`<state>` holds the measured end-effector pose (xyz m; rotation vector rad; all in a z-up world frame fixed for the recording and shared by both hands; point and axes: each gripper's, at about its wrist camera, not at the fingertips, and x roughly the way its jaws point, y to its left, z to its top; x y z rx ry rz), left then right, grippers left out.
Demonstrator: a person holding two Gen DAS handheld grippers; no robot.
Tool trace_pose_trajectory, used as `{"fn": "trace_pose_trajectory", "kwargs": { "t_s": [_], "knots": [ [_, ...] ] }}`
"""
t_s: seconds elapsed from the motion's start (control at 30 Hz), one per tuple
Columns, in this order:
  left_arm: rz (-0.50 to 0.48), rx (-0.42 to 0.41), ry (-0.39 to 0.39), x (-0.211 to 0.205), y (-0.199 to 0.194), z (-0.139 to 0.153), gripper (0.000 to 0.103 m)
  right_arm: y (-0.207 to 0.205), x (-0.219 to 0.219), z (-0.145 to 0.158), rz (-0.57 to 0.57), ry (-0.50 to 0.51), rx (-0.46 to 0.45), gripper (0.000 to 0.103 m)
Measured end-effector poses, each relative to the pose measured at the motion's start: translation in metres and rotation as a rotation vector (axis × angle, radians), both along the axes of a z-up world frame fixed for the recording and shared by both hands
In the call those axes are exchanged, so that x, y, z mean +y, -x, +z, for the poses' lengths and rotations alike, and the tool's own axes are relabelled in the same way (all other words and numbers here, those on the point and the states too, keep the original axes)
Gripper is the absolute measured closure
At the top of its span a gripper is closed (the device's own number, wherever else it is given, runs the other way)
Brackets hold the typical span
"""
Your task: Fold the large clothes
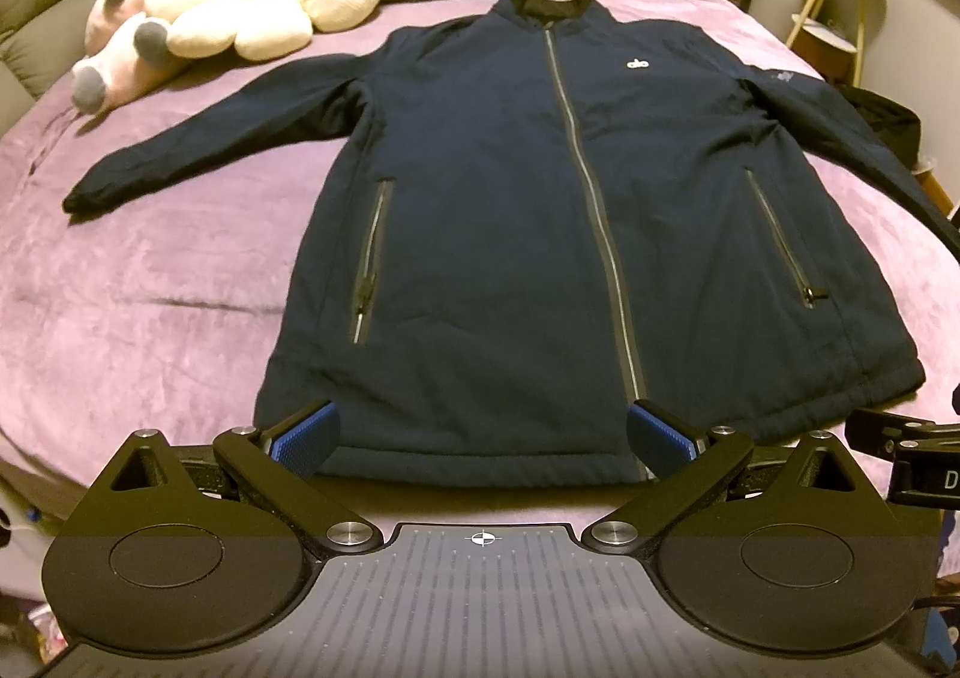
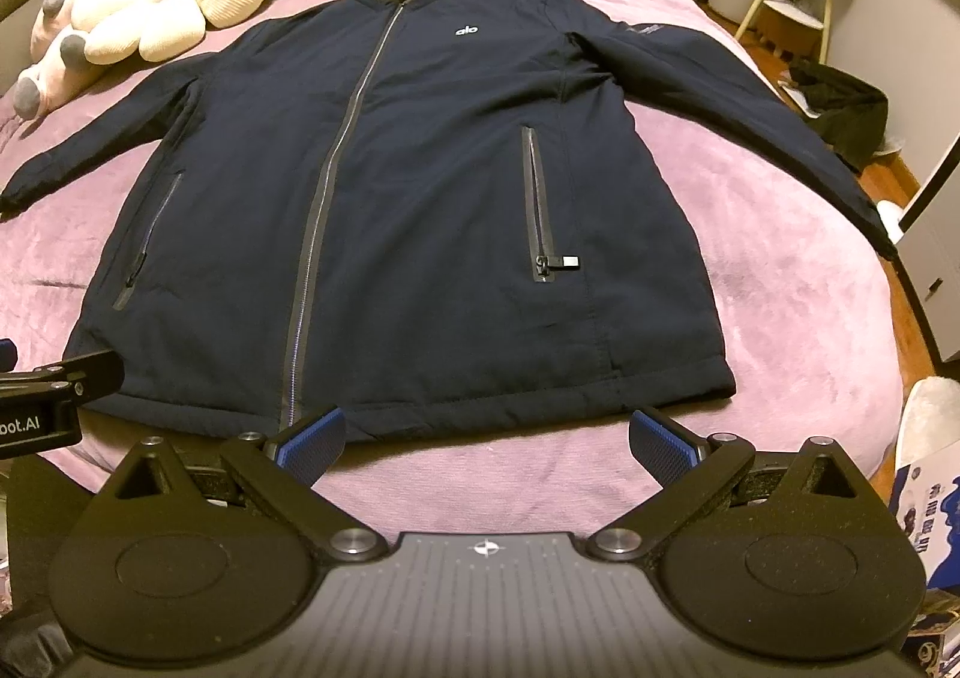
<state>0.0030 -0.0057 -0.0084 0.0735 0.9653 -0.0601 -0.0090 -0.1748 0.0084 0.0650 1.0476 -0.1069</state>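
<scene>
- Plush toys (image 1: 198, 18): I count a cream and pink heap at the far left of the bed, beside the jacket's collar end.
- Bed (image 1: 150, 282): I see a mauve plush cover, carrying everything listed here.
- Left sleeve (image 1: 198, 138): I note it stretched out flat across the cover, cuff pointing left.
- Left hand-held gripper (image 1: 483, 441): I hold it spread wide with nothing between the blue pads (image 1: 306, 441), poised just above the near hem.
- Jacket (image 1: 510, 210): navy, zipped up, lying front-up and flat along the middle of the bed, collar far from me, hem nearest; a small white logo (image 2: 466, 30) sits on the chest.
- Right hand-held gripper (image 2: 487, 441): I hold it equally wide and empty, over the hem's right part and the bare cover.
- Right sleeve (image 2: 750, 102): reaches out to the bed's right edge.
- Dark garment (image 2: 840, 108): lies heaped on the floor beyond that edge.
</scene>
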Motion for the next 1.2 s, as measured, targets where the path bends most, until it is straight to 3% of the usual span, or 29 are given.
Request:
{"fn": "trace_pose_trajectory", "kwargs": {
  "t_s": [0.3, 0.4, 0.57, 0.7, 0.83, 0.97, 1.1, 1.2],
  "knots": [
    [-0.008, 0.015, 0.015, 0.002, -0.009, -0.003, 0.0, -0.001, -0.007, -0.004, 0.001, -0.062, -0.024, 0.002],
    [-0.018, 0.002, 0.044, 0.002, -0.016, -0.004, 0.0, 0.001, -0.018, -0.006, 0.004, -0.138, -0.093, 0.002],
    [-0.046, -0.086, 0.122, 0.001, -0.038, -0.004, 0.0, 0.0, -0.063, -0.008, -0.046, -0.271, -0.299, 0.002],
    [-0.057, -0.126, 0.145, -0.008, -0.071, -0.005, 0.0, -0.012, -0.125, -0.015, -0.188, -0.395, -0.428, 0.002],
    [-0.043, -0.13, 0.19, -0.022, -0.116, -0.01, 0.0, -0.033, -0.196, -0.027, -0.381, -0.452, -0.526, 0.002],
    [-0.038, -0.133, 0.214, -0.051, -0.172, -0.018, 0.0, -0.057, -0.275, -0.061, -0.628, -0.591, -0.554, 0.003],
    [-0.077, -0.137, 0.228, -0.096, -0.229, -0.025, 0.0, -0.076, -0.339, -0.106, -0.86, -0.769, -0.575, 0.043],
    [-0.114, -0.14, 0.216, -0.135, -0.267, -0.035, 0.0, -0.09, -0.369, -0.135, -1.021, -0.81, -0.577, 0.046]
  ]
}}
